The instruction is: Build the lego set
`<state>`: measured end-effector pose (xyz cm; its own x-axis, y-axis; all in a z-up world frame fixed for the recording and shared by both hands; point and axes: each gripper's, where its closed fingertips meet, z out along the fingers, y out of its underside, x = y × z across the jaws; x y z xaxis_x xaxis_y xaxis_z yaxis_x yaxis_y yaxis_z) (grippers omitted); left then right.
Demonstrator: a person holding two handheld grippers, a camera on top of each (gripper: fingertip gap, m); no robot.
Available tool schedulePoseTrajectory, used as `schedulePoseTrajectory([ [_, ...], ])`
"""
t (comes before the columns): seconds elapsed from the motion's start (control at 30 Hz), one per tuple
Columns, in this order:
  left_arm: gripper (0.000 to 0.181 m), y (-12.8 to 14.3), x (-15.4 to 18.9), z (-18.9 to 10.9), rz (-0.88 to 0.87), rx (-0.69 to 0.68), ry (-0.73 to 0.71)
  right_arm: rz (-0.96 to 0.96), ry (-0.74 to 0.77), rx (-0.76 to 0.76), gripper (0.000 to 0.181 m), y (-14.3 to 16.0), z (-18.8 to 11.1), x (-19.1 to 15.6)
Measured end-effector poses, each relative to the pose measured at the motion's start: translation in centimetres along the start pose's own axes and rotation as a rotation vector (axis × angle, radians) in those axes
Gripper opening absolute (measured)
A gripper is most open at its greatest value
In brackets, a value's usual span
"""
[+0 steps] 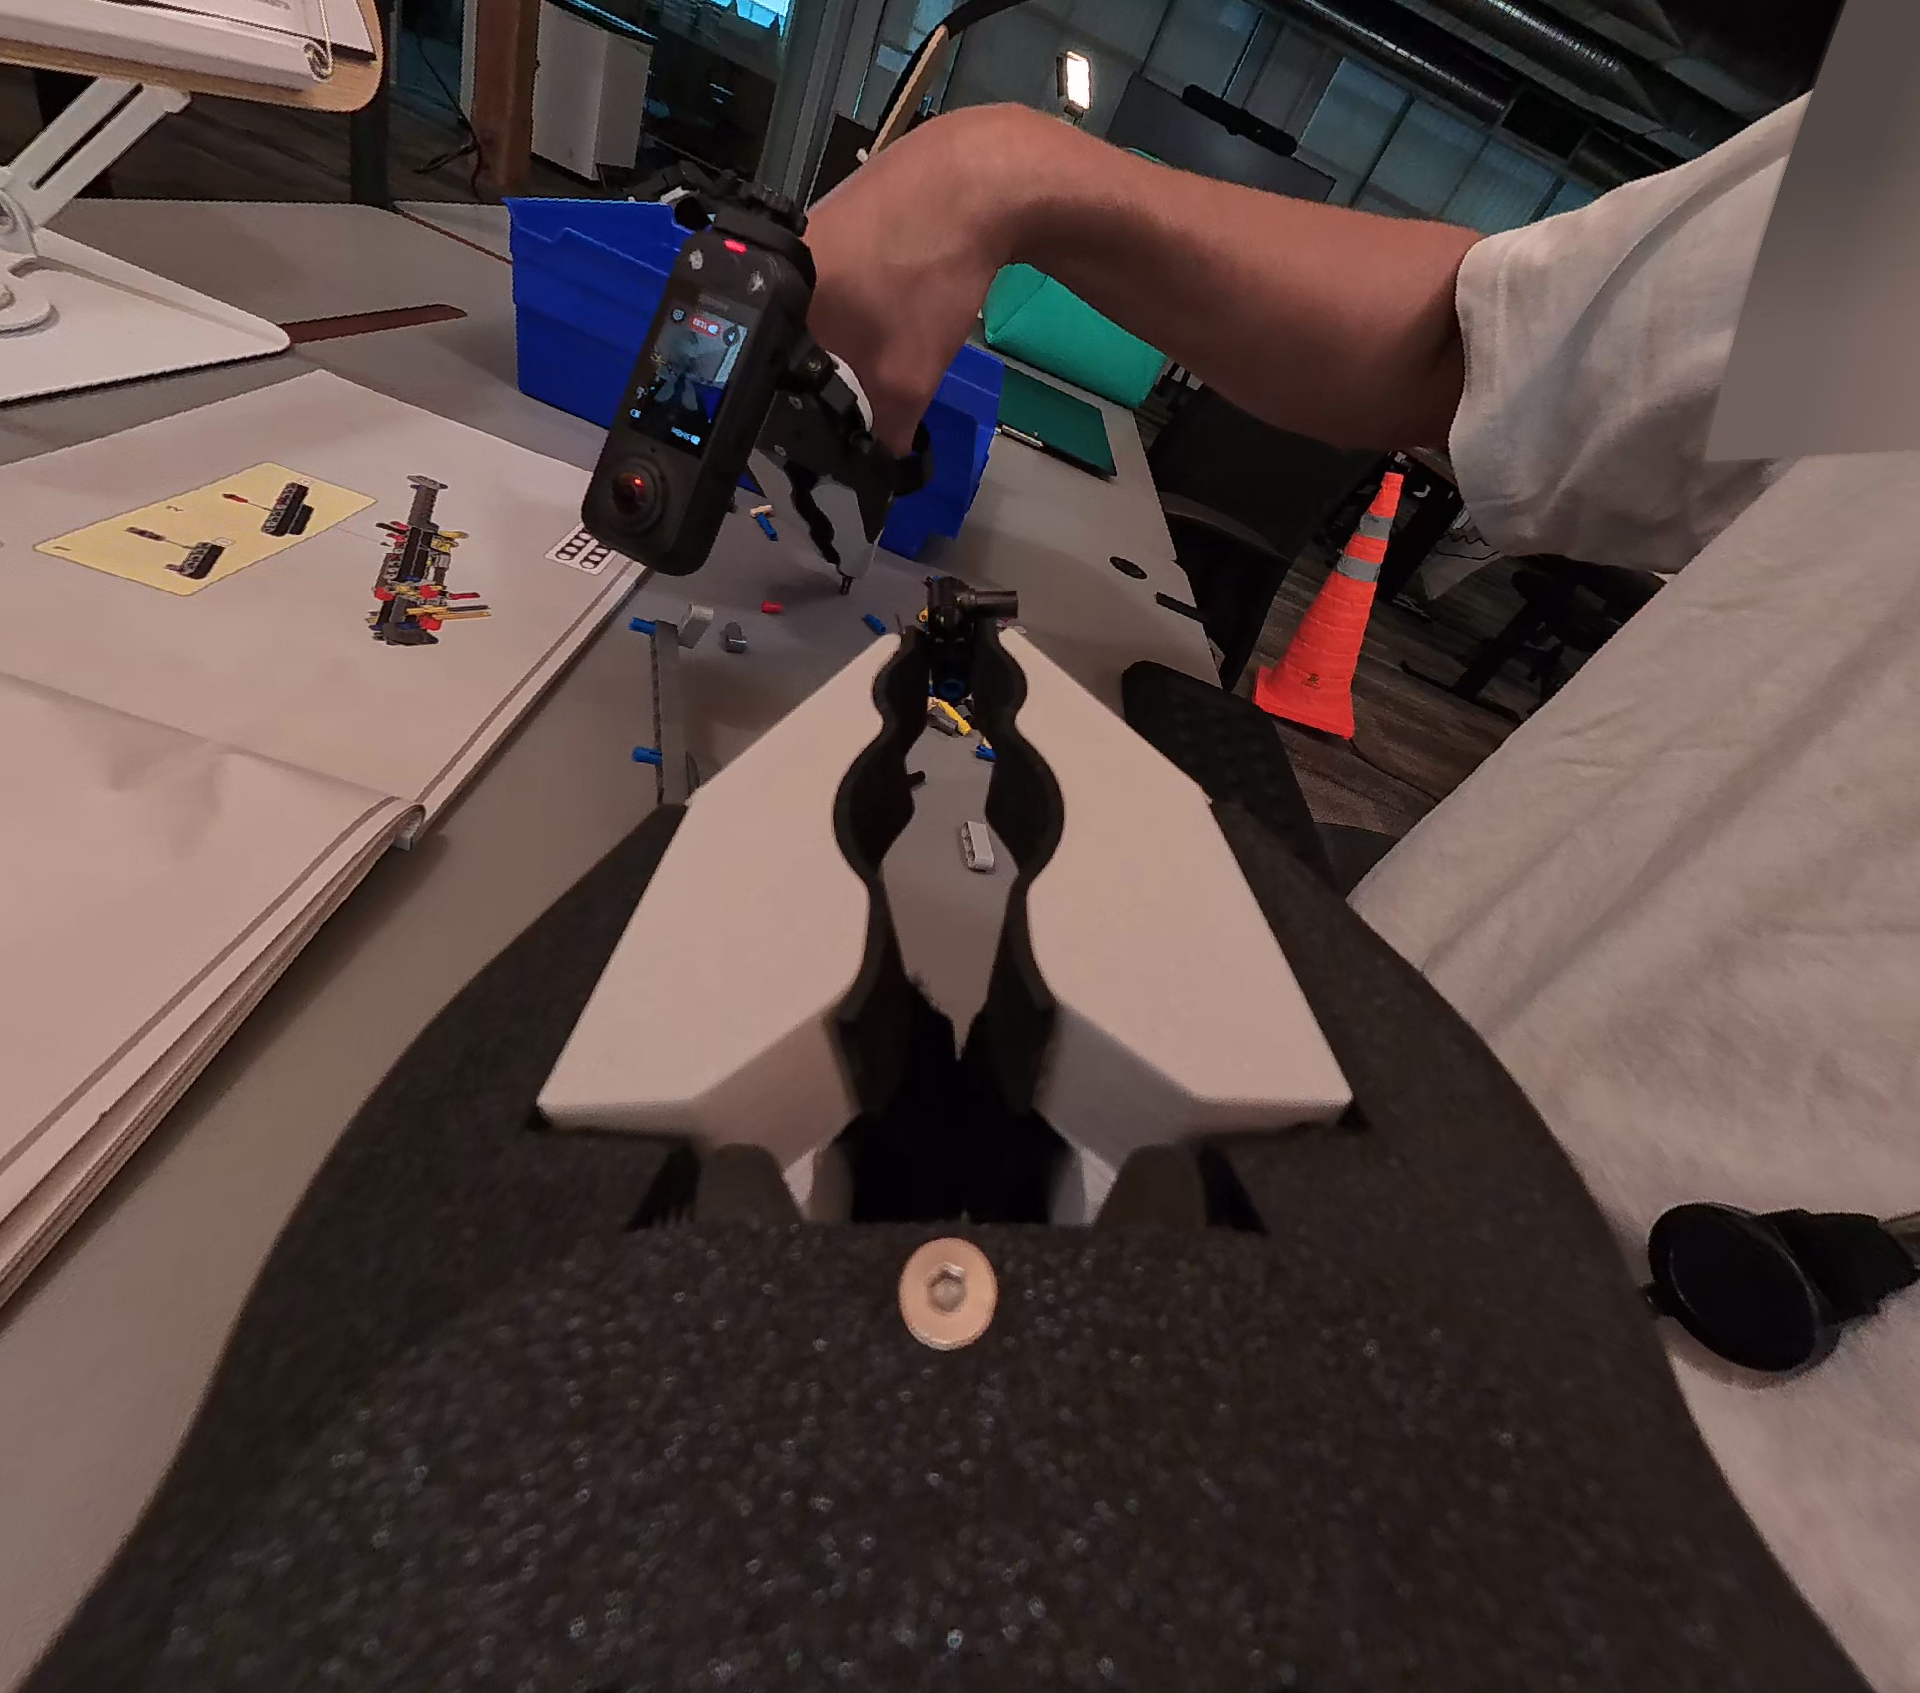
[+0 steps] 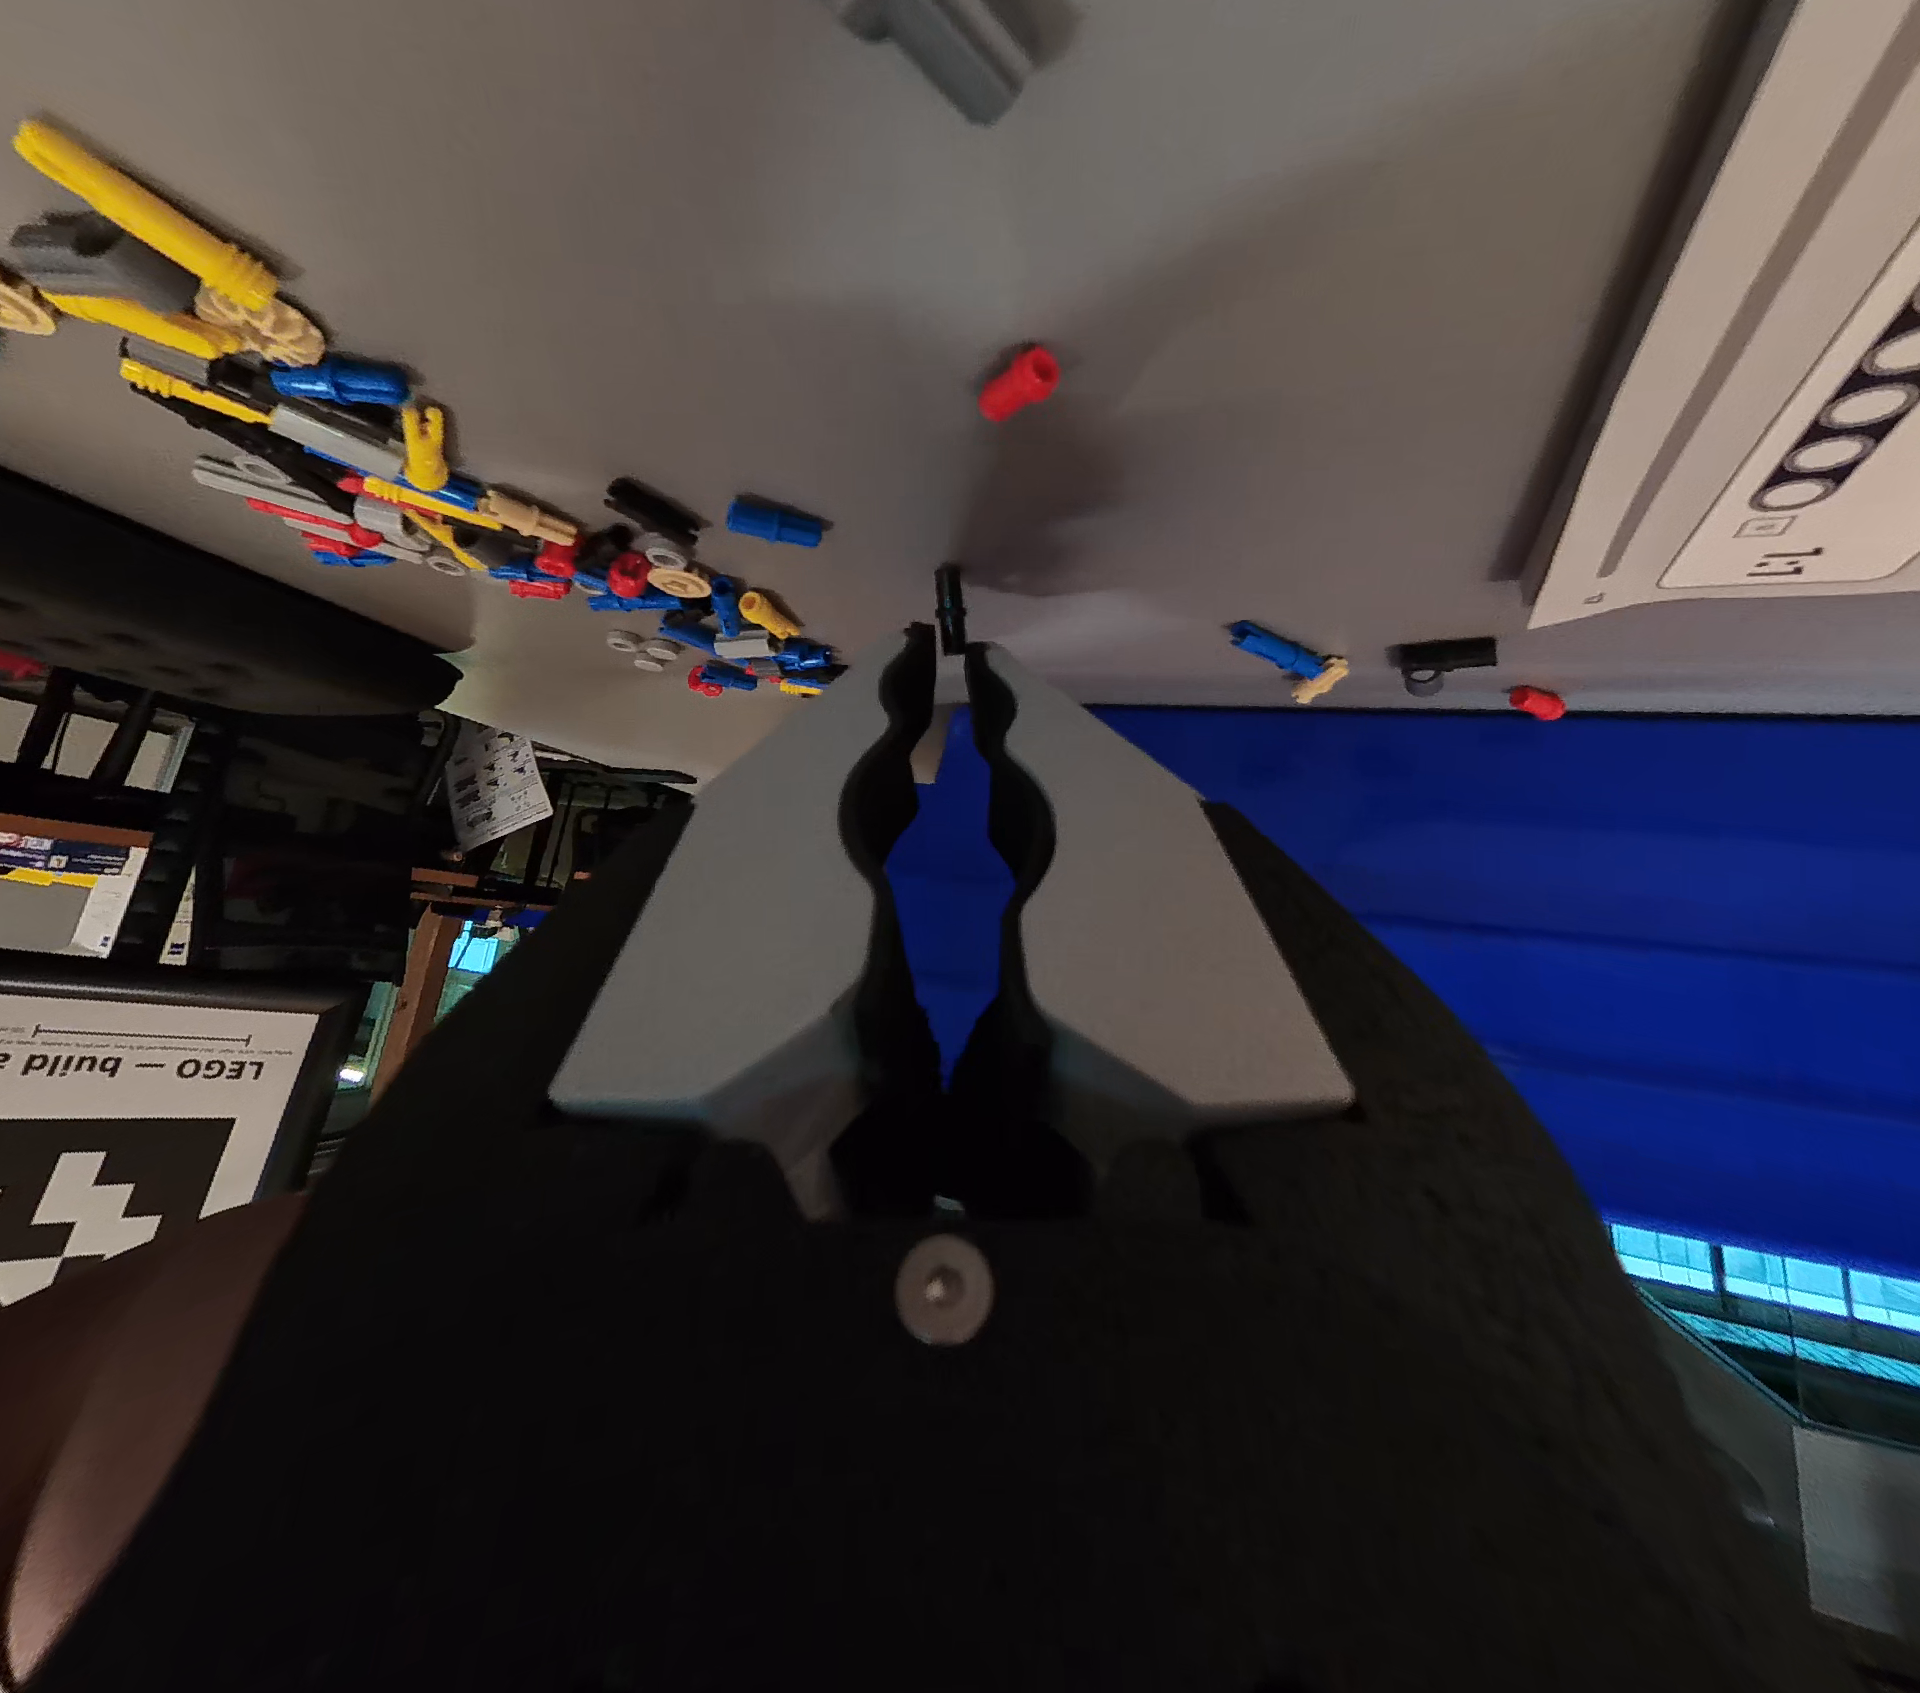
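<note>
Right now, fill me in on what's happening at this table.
A person is building a lego set with handheld tongs. The left tongs are shut on a small black sub-assembly held over the grey table. The right tongs pinch a small black pin just above the table, near a red piece. Loose pieces lie scattered, and an instruction booklet lies open beside them.

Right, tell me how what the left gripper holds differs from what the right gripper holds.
The left gripper is shut on a small black assembly, several parts joined, with blue and yellow bits and a stub sticking sideways. The right gripper is shut on a single black pin, plain and slim.

The assembly fills the left fingertips; the pin pokes straight out beyond the right ones.

Both are mostly black and pinched at the very tips.
</note>
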<state>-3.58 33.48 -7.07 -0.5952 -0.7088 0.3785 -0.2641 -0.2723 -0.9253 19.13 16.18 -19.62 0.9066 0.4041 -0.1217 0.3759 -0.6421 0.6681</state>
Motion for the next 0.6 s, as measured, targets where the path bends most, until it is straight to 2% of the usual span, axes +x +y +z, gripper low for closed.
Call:
schedulePoseTrajectory([
  [0.4,0.006,0.0,0.1,0.0,0.006,-0.001,0.000,-0.003,0.002,0.015,0.003,0.1,-0.1,-0.1],
  [0.5,0.006,-0.1,0.1,-0.1,0.010,0.000,-0.002,0.046,0.059,0.153,0.006,0.2,-0.8,1.3],
  [0.6,0.006,-0.4,0.1,-0.3,0.018,0.008,-0.005,0.168,0.038,0.439,0.012,-0.2,-2.0,1.0],
])
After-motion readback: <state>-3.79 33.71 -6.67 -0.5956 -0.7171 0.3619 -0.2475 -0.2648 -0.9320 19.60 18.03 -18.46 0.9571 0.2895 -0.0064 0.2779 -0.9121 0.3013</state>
